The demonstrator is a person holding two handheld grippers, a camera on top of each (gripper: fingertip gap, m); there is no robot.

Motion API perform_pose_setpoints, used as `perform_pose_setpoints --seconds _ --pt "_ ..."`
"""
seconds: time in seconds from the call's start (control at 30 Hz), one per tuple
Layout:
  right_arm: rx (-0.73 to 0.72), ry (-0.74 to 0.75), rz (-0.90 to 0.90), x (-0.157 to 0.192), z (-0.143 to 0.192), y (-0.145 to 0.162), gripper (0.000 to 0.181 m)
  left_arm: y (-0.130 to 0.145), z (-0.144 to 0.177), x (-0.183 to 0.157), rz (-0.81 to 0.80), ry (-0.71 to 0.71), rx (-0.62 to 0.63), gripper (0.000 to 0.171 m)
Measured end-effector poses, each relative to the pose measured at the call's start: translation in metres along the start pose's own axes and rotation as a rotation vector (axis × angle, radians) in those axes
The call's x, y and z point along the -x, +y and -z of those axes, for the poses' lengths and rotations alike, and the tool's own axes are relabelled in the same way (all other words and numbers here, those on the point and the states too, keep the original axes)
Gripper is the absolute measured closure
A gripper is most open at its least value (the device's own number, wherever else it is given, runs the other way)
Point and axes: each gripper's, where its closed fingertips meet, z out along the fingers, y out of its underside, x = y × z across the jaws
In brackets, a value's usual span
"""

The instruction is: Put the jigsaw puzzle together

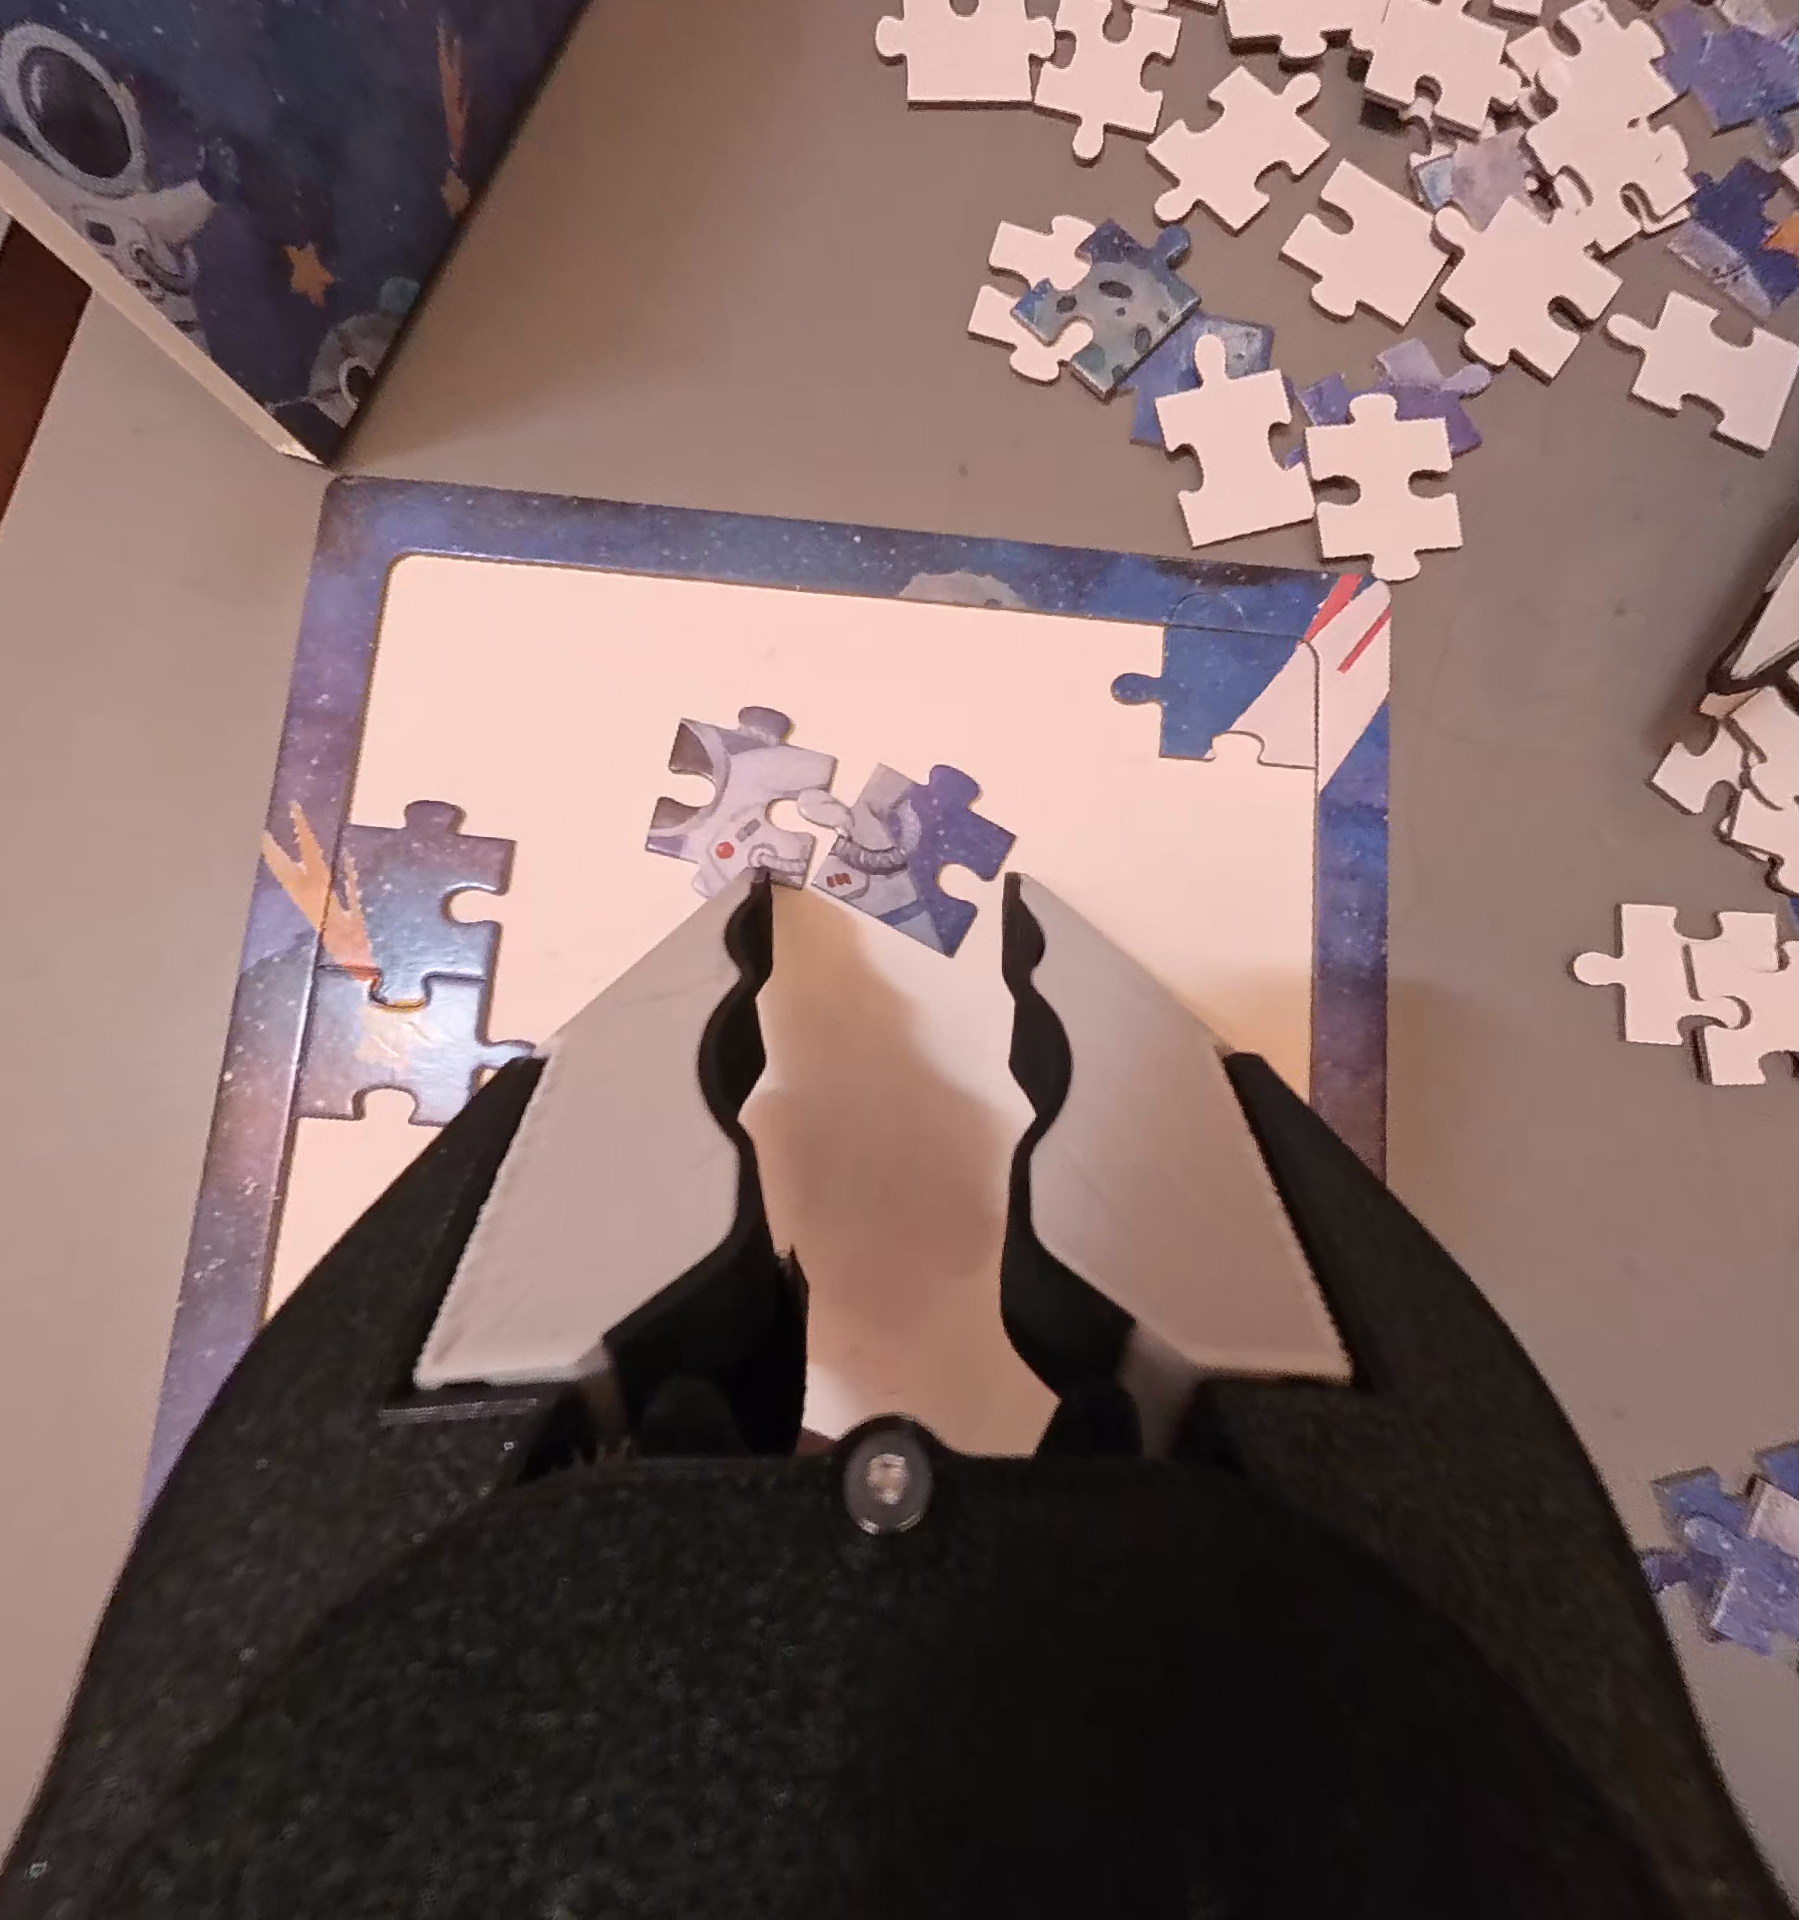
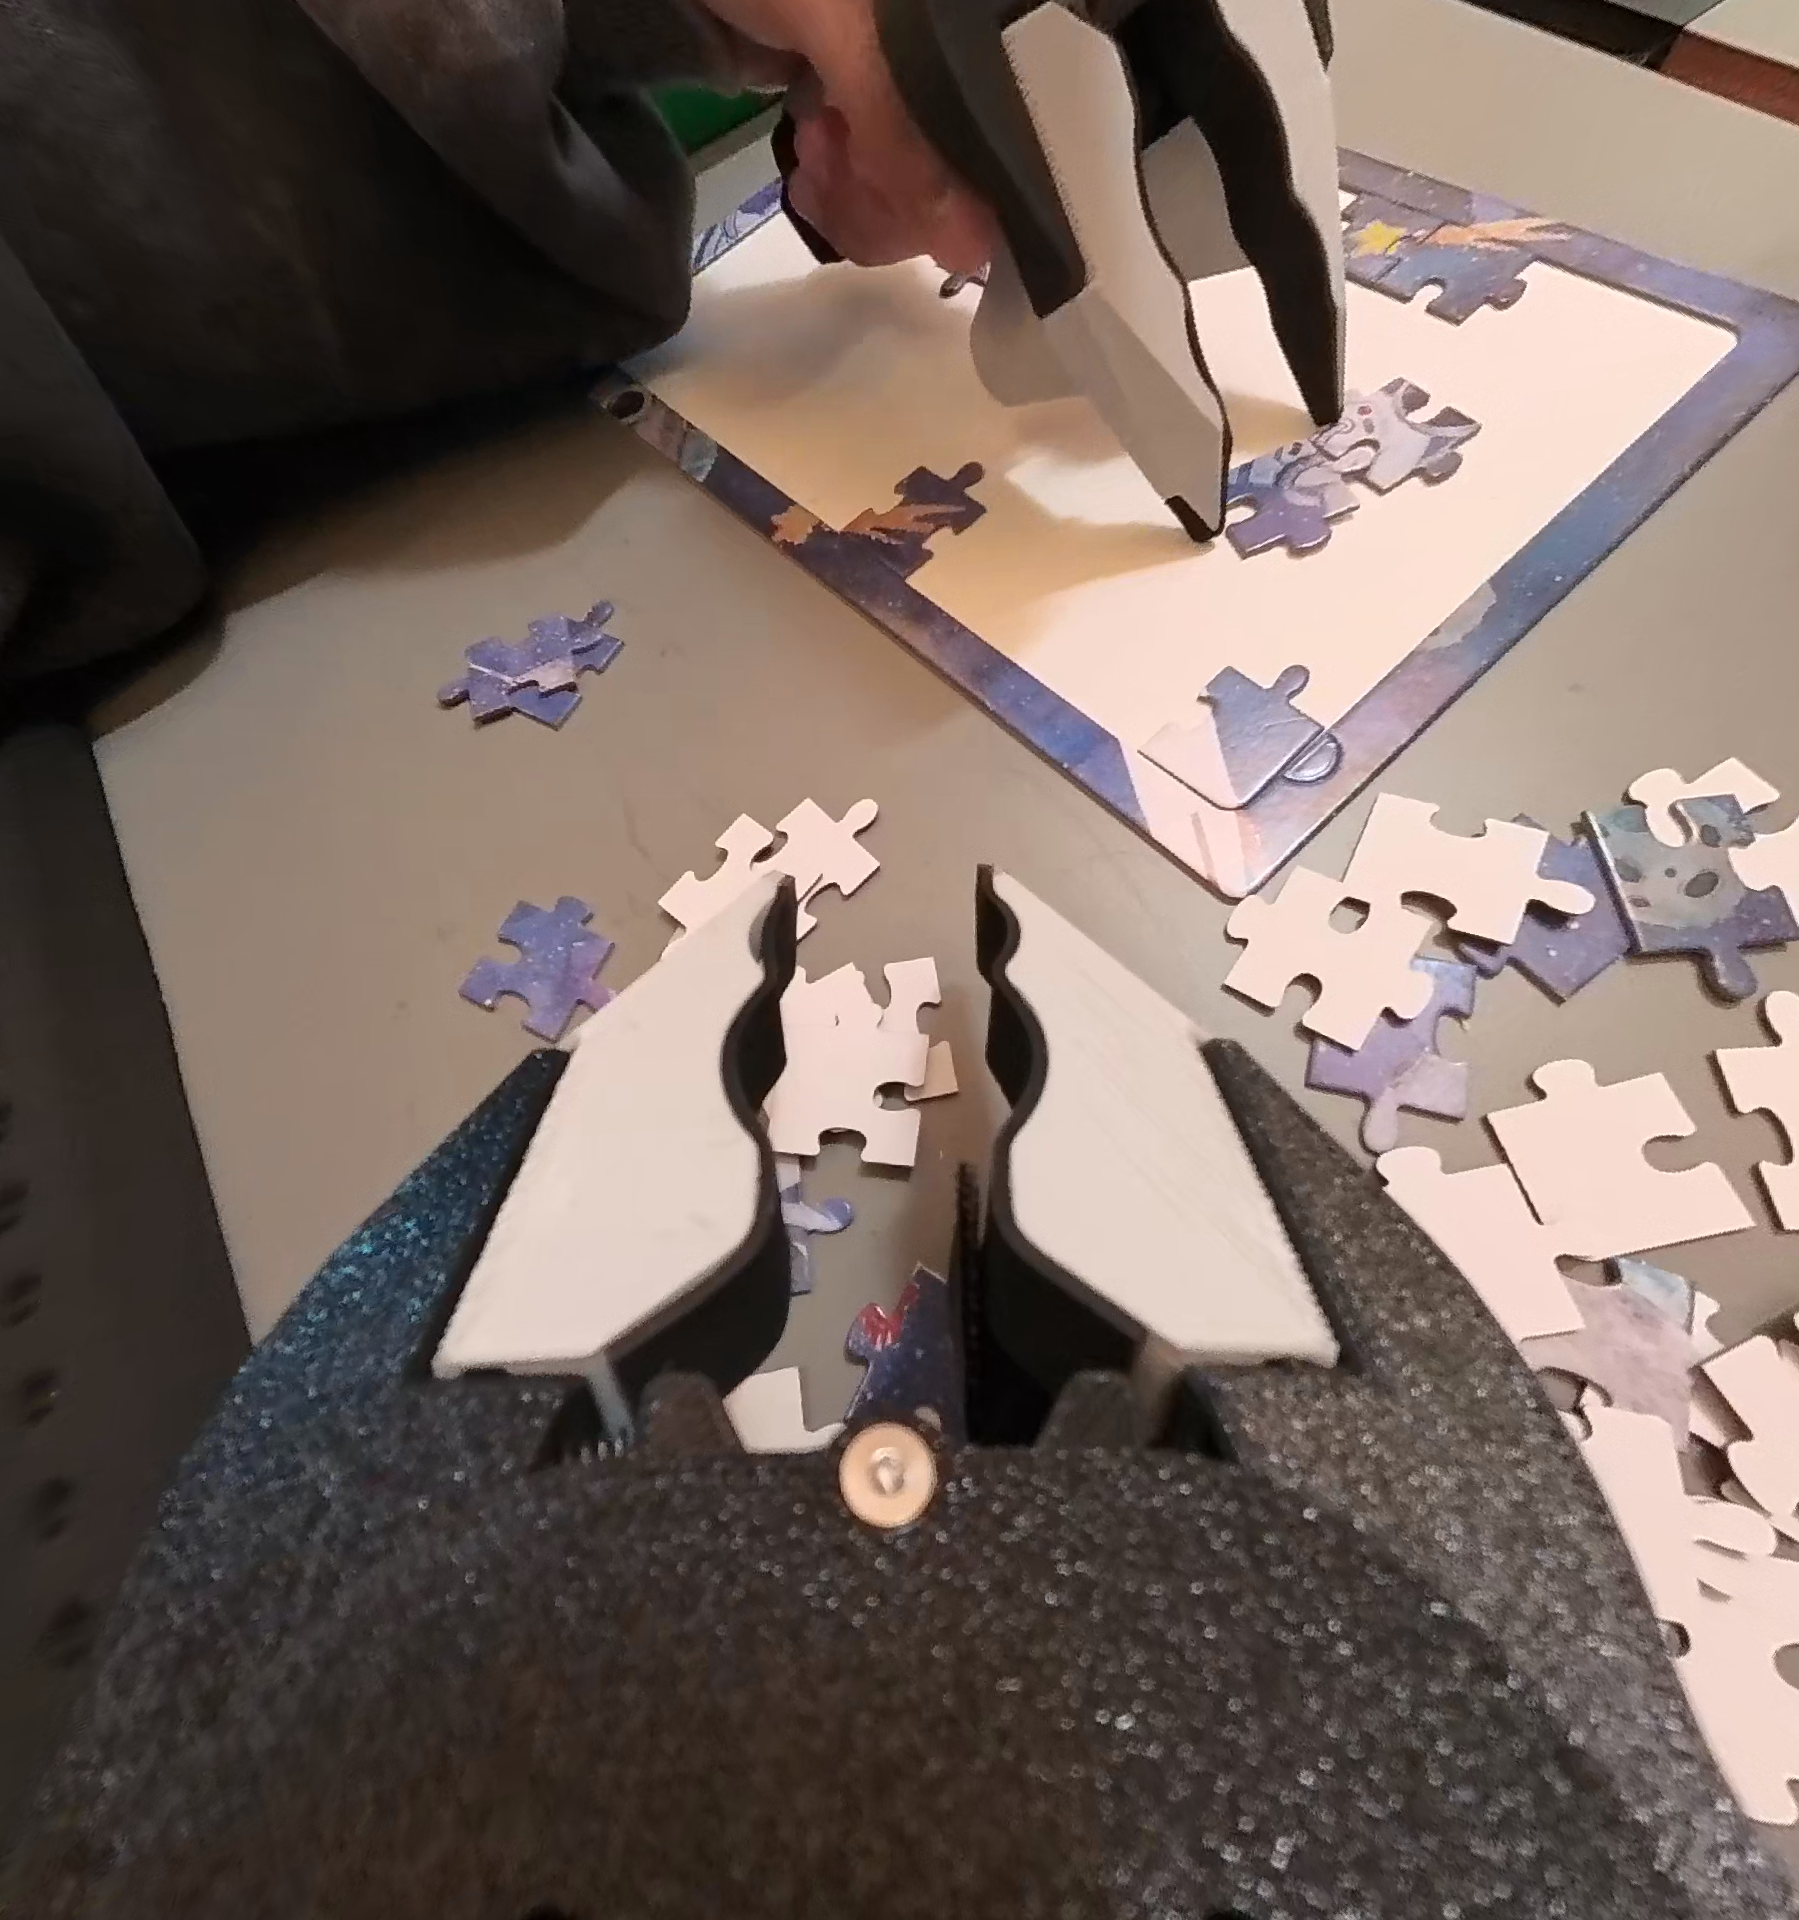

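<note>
Grey desk [image 1: 770, 312] carries a blue-bordered puzzle tray [image 1: 1352, 935]. Left claw [image 1: 887, 881] stands wide, empty, its tips down beside two astronaut pieces [image 1: 822, 831] in the tray's middle. Right claw [image 2: 884, 883] gapes wide, empty, above loose pieces [image 2: 853, 1070] scattered beside the tray.

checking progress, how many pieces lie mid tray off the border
2: an astronaut piece and a blue piece beside it, at the left gripper tips; others may be hidden.
</note>
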Motion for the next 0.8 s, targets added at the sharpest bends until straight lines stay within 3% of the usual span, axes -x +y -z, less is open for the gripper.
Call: perform_pose_setpoints --seconds 0.07,0.2,0.4,0.53,0.7,0.8 --pt "0.002 0.0 0.002 0.0 0.0 0.0 0.147 0.0 0.0 -0.002 -0.012 -0.002 0.004 0.131" --pt "0.006 -0.002 0.005 0.001 -0.001 0.001 0.147 -0.001 -0.001 -0.013 -0.052 0.0 0.001 0.157" --pt "0.01 -0.004 0.01 0.002 -0.001 0.001 0.147 -0.001 -0.001 -0.015 -0.008 -0.044 0.026 0.162" --pt "0.019 0.071 0.035 -0.014 0.004 0.001 0.149 -0.002 0.003 -0.01 0.12 -0.105 0.038 0.162" --pt "-0.01 0.01 0.084 -0.033 0.015 -0.04 0.145 -0.01 0.038 -0.016 0.25 -0.267 -0.02 0.162" --pt "0.081 0.083 0.218 -0.072 -0.012 -0.057 0.142 -0.013 0.082 -0.036 0.33 -0.429 -0.071 0.162"
